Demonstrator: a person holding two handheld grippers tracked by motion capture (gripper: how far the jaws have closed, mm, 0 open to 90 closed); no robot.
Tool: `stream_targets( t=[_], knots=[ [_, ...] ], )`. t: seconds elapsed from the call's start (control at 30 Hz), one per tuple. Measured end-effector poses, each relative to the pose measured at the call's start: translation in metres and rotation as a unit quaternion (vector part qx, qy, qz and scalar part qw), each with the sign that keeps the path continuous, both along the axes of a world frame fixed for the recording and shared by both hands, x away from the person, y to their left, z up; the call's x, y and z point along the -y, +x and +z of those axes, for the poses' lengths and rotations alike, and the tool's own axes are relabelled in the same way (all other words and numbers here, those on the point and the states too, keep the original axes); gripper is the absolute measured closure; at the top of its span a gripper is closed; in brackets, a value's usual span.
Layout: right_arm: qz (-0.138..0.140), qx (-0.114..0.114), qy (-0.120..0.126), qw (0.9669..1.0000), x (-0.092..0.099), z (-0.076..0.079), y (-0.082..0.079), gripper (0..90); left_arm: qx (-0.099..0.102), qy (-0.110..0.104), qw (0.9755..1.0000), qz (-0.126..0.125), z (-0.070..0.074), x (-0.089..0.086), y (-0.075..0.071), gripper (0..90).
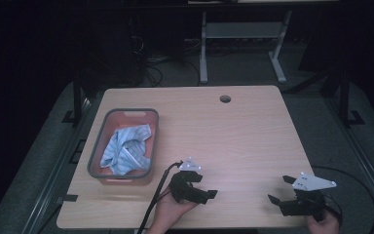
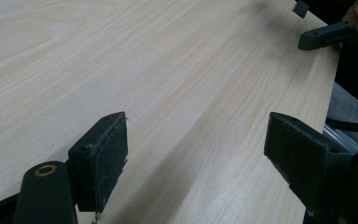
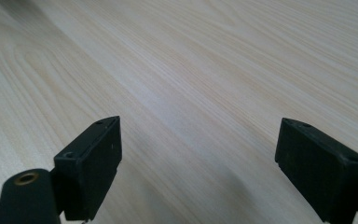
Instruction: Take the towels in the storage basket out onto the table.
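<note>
Your left gripper (image 1: 202,187) rests low over the near edge of the desk (image 1: 238,131), its fingers (image 2: 100,163) spread wide with only bare wood between them. Your right gripper (image 1: 282,190) sits well apart from it, toward the near right corner, and its fingers (image 3: 91,163) are released too, with nothing between them but the desk's grain.

The one container on the desk is the basket (image 1: 97,146), a grey-rimmed, orange-walled tub standing at the left side, just beyond and to the left of your left gripper. Inside it lies the cloth (image 1: 126,151), a crumpled piece in light blue and white stripes, bunched toward the near end of the basket and leaving some of the orange floor bare at the far end. The cloth stays within the rim; neither gripper touches it or the basket.

In the left gripper view, the tips of your right gripper's fingers show at the upper right corner, over the desk's edge
</note>
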State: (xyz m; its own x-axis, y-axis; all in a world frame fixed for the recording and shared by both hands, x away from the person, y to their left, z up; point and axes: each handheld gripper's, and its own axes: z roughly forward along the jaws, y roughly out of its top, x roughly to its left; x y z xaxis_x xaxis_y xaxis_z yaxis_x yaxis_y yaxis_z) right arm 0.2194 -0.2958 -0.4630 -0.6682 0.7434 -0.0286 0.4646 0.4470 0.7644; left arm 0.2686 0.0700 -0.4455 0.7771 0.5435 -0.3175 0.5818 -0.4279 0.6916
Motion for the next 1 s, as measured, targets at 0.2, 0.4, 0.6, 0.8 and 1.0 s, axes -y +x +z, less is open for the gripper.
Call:
stream_targets(
  t=[0.2,0.4,0.6,0.8,1.0],
  knots=[
    [0.005,-0.001,-0.001,1.0,-0.004,0.0,0.0,14.0,0.001,0.012,0.9999,-0.003,0.003,-0.002,0.001,20.2],
    [0.003,0.003,-0.004,1.0,-0.004,0.001,0.0,14.0,0.008,0.01,0.9999,0.0,0.01,-0.003,0.003,20.2],
    [-0.002,-0.002,-0.001,1.0,-0.003,-0.002,0.001,14.0,0.008,0.005,1.0,0.001,0.015,-0.007,0.005,20.2],
    [-0.008,0.001,0.0,1.0,-0.001,-0.001,-0.001,14.0,0.014,0.007,0.9999,0.0,0.026,-0.008,0.009,20.1],
    [-0.015,0.003,0.002,0.9999,-0.001,-0.001,-0.002,14.0,0.02,0.015,0.9997,0.006,0.041,-0.013,0.019,20.2]
  ],
)
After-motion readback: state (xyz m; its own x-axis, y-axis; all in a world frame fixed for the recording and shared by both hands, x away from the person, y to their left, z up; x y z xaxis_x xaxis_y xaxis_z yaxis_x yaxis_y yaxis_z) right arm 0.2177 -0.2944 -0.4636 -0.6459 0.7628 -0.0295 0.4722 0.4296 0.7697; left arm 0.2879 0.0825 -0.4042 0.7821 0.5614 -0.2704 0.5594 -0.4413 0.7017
